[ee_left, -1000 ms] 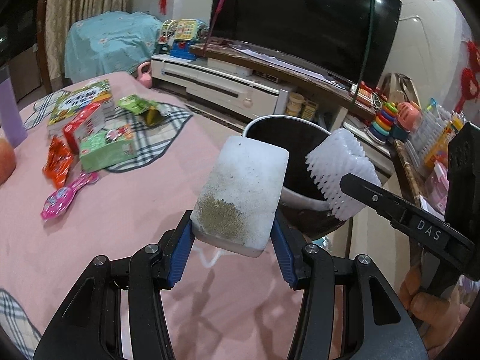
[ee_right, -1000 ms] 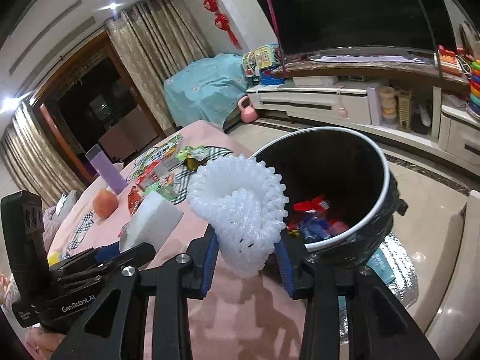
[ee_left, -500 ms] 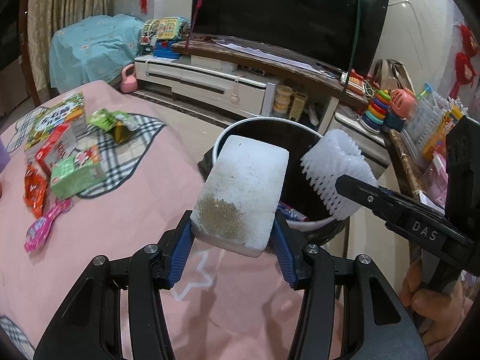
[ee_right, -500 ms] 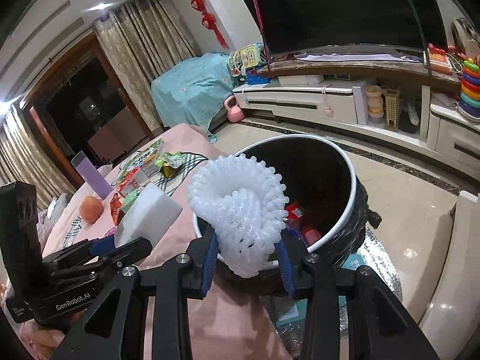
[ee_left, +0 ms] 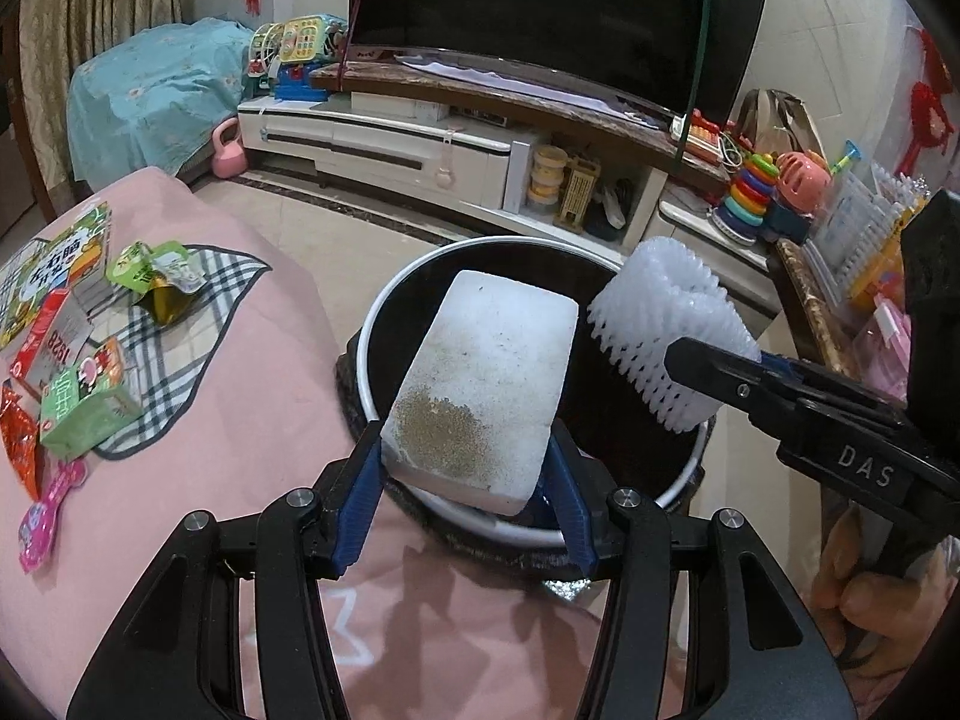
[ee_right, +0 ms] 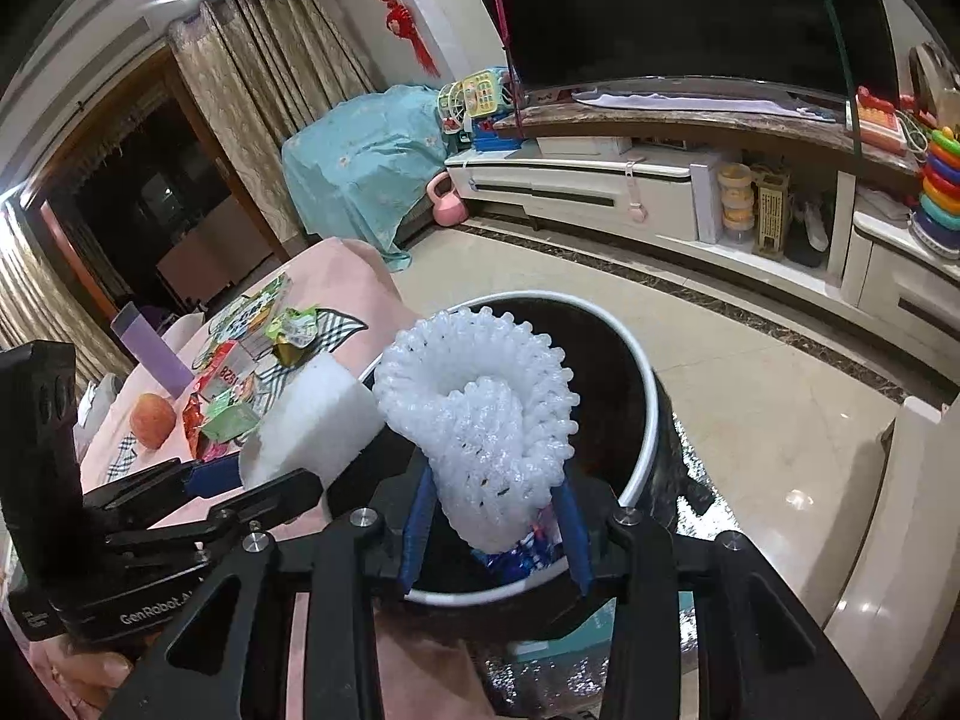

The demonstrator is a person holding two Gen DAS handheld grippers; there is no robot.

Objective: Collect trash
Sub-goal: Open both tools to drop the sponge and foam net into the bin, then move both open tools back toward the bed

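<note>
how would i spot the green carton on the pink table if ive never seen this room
Start at the pink table left of the black bin, then find the plaid cloth on it. The green carton lies at the cloth's near left edge; unlike the red packets beside it, it is boxy and pale green.

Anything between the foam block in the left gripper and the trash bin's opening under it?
Nothing: in the left wrist view the foam block hangs over the bin's dark mouth.
</note>
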